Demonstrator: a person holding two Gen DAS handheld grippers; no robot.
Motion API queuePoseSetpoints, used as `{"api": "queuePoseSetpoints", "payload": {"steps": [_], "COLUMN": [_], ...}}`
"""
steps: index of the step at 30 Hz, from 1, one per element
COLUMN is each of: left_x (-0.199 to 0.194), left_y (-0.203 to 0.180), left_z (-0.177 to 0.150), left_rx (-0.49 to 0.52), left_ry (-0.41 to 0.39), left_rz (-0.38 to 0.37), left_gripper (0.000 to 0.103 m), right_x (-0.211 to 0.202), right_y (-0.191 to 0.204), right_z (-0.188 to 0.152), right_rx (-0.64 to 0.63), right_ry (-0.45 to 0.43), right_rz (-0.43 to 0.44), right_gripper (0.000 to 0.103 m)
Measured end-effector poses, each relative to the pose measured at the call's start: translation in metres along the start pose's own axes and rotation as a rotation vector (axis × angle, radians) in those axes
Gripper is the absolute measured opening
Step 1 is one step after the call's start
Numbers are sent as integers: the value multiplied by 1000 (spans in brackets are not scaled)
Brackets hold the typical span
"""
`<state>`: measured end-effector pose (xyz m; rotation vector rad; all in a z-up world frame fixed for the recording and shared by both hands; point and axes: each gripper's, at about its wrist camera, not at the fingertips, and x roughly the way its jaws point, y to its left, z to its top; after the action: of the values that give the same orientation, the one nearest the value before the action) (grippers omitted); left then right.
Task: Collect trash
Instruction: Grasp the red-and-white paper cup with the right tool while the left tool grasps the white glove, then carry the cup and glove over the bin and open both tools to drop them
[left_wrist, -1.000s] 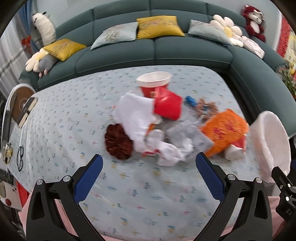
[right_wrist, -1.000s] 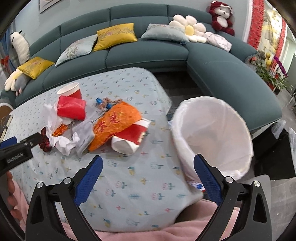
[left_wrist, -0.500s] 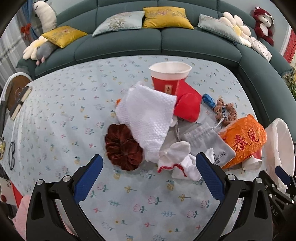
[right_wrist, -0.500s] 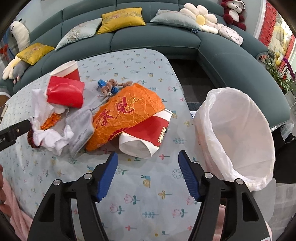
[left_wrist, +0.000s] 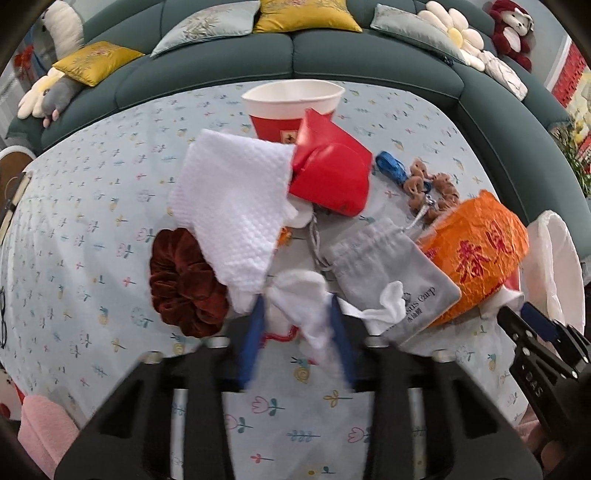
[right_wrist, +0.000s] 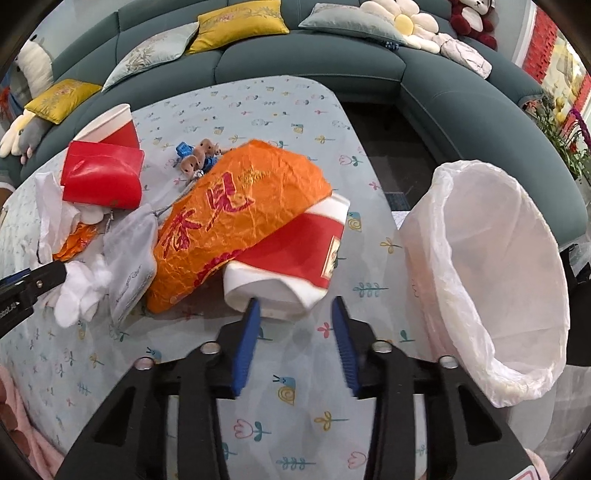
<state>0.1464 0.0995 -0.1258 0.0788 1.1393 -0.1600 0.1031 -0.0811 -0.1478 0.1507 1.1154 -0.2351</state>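
The white-lined bin (right_wrist: 491, 280) stands at the bench's (right_wrist: 295, 413) right edge, its mouth tilted toward the trash pile; nothing shows inside its liner. A red-and-white paper cup (left_wrist: 291, 107) stands upright at the far side of the pile, its inside showing only white. A second paper cup (right_wrist: 291, 266) lies on its side between the pile and the bin, crushed, its long axis running from the right tongs up toward the far right, with an orange crinkled wrapper (right_wrist: 236, 218) printed in red characters draped over its left side. Left of the wrapper lie a grey drawstring pouch (left_wrist: 391, 273), a folded red paper bag (left_wrist: 332, 177), a white waffle cloth (left_wrist: 232, 210) and a dark red scrunchie (left_wrist: 184, 284); beyond the wrapper sit a blue strap with small brown plush charms (left_wrist: 424, 184).

The left tongs (left_wrist: 295, 314) are narrowed around a crumpled white tissue (left_wrist: 303, 299) at the pile's near edge, the blue pads at its two sides; whether they pinch it I cannot tell. The right tongs (right_wrist: 295, 314) stand apart, the left pad touching the fallen cup's white end, the right pad clear of it
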Motion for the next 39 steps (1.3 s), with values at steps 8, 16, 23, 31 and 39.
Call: {"api": "queuePoseSetpoints", "payload": {"steps": [8,16,23,31,39], "left_x": [-11,-31,-37,-37,-46], "left_y": [-10,-29,-47,-66,-89], "left_z": [-3,-1,9,12,14], "left_rx": [11,17,38,66,87], "left_ry": [-11,-43,-55,-51,-64], "left_rz": [-20,-54,-72,-92,-105], "left_gripper": [11,10,11,10,10], "right_x": [-3,-25,14,20,-20], "right_y": [-8,-12,-10,-14,-42], "right_z": [-1,8,26,25,15], "right_rx": [14,37,70,113,147], "right_ry": [-5,-54,23,29,-34], "right_rz": [41,101,128,171,177], "right_gripper": [27,75,74,62,62]}}
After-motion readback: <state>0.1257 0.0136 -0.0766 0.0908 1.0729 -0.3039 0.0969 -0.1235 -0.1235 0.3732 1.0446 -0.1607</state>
